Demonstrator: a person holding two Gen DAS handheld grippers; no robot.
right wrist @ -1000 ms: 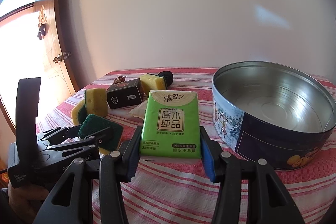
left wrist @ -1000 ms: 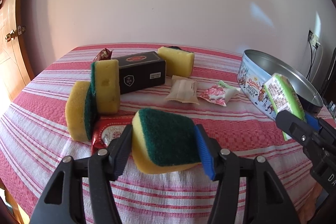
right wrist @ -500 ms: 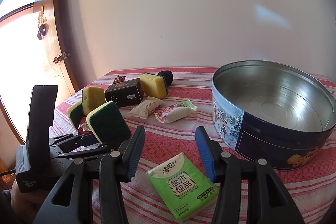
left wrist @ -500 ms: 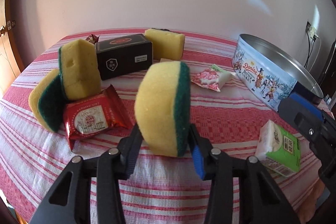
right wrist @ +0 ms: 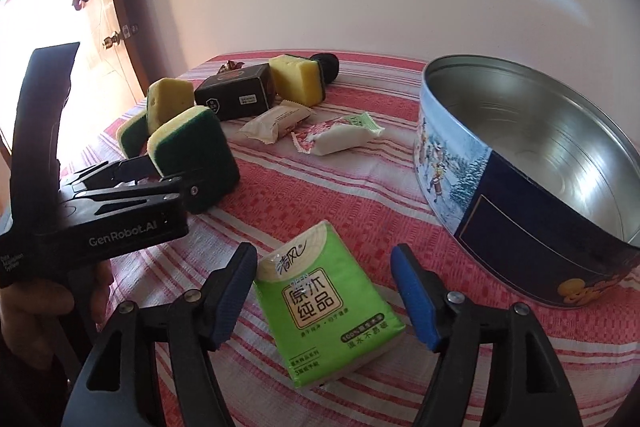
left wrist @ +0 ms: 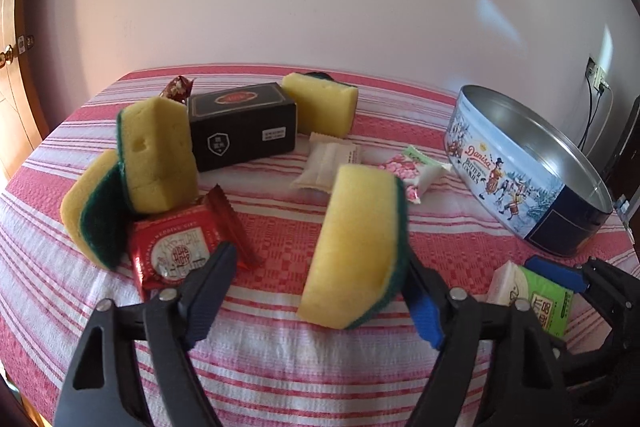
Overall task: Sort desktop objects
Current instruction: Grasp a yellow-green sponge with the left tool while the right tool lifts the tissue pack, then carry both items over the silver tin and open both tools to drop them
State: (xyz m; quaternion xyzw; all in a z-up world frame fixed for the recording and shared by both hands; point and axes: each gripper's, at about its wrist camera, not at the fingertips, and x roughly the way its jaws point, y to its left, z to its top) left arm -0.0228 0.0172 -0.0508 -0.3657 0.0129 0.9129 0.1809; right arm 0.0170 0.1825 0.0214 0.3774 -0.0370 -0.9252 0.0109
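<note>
The left tool (left wrist: 316, 291) is opening its jaws, and a yellow and green sponge (left wrist: 356, 247) is standing on its edge between them. The left finger is well apart from the sponge. The right finger is right beside the green side, but it is hard to tell if it is touching. The sponge is standing tall, with its long side going up and down and its yellow face looking left.

The right tool (right wrist: 324, 295) is opening its jaws too. A green tissue pack (right wrist: 324, 303) is lying flat on the striped tabletop (right wrist: 320, 187) between the fingers, and neither finger is pressing it. Its long side is pointing away from the camera and a bit to the left. In the left view the pack is half hiding behind the tools.

The cookie tin (right wrist: 532, 167) is sitting on the right side of the tabletop with its top open. The inside is showing shiny metal, and its near edge is cut off.

Farther back, two sponges (left wrist: 132, 179) are leaning together, covering part of a red snack pack (left wrist: 180, 247). A black box (left wrist: 244, 127) is hiding part of a small brown candy (left wrist: 178, 89). Another sponge (left wrist: 320, 103) is sitting beside the box. A cream packet (left wrist: 328, 167) and a pink packet (left wrist: 412, 171) are lying near the middle.

A hand (right wrist: 40, 307) is holding the left tool, partly in shadow.
</note>
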